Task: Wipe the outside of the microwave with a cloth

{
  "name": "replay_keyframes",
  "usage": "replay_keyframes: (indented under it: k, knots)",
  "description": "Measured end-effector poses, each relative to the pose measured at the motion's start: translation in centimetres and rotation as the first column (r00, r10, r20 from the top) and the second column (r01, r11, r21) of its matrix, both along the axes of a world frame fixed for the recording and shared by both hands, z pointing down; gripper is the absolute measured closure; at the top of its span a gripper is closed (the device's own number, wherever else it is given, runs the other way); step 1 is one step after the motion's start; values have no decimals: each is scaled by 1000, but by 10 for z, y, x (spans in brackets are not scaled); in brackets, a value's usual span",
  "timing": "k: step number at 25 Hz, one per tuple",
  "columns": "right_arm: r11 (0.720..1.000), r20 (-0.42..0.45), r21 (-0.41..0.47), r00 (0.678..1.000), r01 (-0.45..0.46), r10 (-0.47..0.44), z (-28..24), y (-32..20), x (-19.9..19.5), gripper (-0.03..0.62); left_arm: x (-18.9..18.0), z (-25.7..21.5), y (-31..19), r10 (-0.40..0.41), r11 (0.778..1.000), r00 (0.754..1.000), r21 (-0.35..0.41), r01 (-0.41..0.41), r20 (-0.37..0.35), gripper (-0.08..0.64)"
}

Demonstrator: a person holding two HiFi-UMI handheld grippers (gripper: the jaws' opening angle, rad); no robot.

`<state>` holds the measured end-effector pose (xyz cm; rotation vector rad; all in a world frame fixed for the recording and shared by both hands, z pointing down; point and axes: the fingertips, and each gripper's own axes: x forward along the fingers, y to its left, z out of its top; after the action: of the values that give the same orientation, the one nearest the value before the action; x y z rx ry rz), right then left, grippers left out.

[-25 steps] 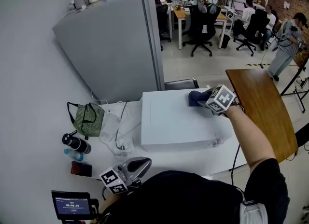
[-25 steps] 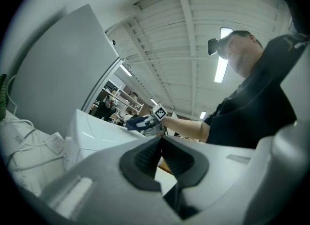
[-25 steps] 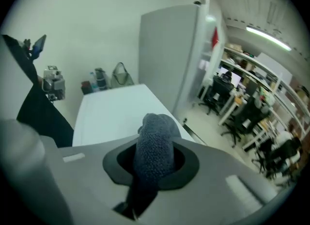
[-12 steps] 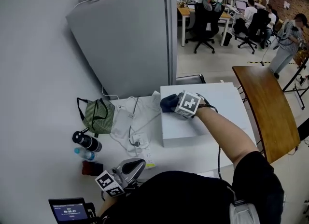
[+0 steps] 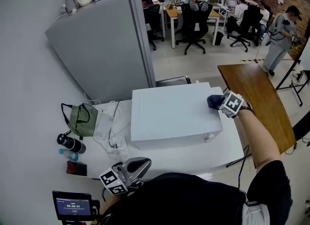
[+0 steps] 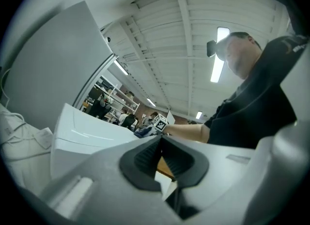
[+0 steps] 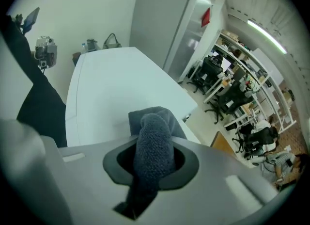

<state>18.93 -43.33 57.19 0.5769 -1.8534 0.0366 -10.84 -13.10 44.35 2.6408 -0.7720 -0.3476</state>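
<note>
An office corner, with a white surface (image 5: 193, 157) against the wall. At left, the left gripper (image 5: 138, 165) hangs low by the body, jaws together on nothing. The microwave (image 5: 169, 115) lies lengthwise across. At its top's right end, the right gripper (image 5: 219, 104) pinches a dark cloth (image 5: 213, 101). The rest of the top lies to its left.

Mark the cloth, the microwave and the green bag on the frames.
cloth (image 7: 154, 144): right gripper view, on its bunched knit fold.
microwave (image 5: 169, 112): head view, on its bare white top panel.
green bag (image 5: 81, 119): head view, on the middle of its front.
</note>
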Motion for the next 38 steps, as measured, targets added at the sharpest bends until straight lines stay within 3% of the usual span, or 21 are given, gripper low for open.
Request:
replay_keyframes:
  k: [2, 4, 7, 10, 12, 14, 18, 21, 24, 26, 31, 34, 36, 38]
  knots:
    - [1000, -6, -5, 1000, -19, 19, 0, 2, 14, 538, 10, 0, 2, 2, 1000, 1000, -7, -2, 3, 557]
    - [1000, 63, 24, 998, -10, 9, -14, 2, -3, 537, 6, 0, 6, -7, 1000, 1000, -11, 7, 9, 557]
    - [991, 280, 71, 952, 110, -126, -63, 27, -115, 537, -20, 1, 14, -37, 999, 999, -7, 37, 10, 557]
    - [948, 373, 77, 873, 309, -314, -77, 75, -259, 537, -59, 0, 26, -59, 998, 998, 11, 59, 9, 557]
    - [913, 374, 57, 839, 404, -395, -66, 103, -342, 537, -88, -2, 36, -71, 997, 997, 17, 71, 9, 557]
    - [890, 337, 38, 833, 454, -439, -50, 118, -399, 537, -114, 0, 44, -82, 997, 997, 14, 81, 9, 557]
    - [881, 214, 29, 858, 473, -467, -22, 120, -432, 537, -150, 6, 51, -99, 995, 995, -6, 99, 5, 557]
    - [883, 178, 41, 866, 468, -467, -25, 112, -408, 538, -152, 7, 47, -97, 995, 995, -2, 97, 6, 557]
    - [898, 142, 43, 887, 438, -439, -24, 101, -343, 538, -126, 6, 39, -76, 997, 997, 13, 75, 17, 557]
    - [915, 99, 60, 910, 399, -403, -22, 88, -280, 538, -99, 1, 32, -58, 998, 998, 18, 58, 18, 557]
    - [975, 49, 6, 974, 222, -222, -5, 72, -86, 538, -12, -1, 19, -16, 1000, 1000, 18, 16, -2, 557]
    - [991, 3, -1, 991, 132, -132, -2, 66, 4, 538, 27, -2, 14, 3, 1000, 1000, 6, -3, -4, 557]
    - [995, -27, -12, 994, 104, -104, 5, 66, 34, 537, 39, -3, 13, 16, 1000, 1000, 4, -16, 4, 557]
    - [995, 19, 23, 995, 97, -97, -4, 65, 30, 537, 37, -3, 14, 15, 1000, 1000, 6, -15, 10, 557]
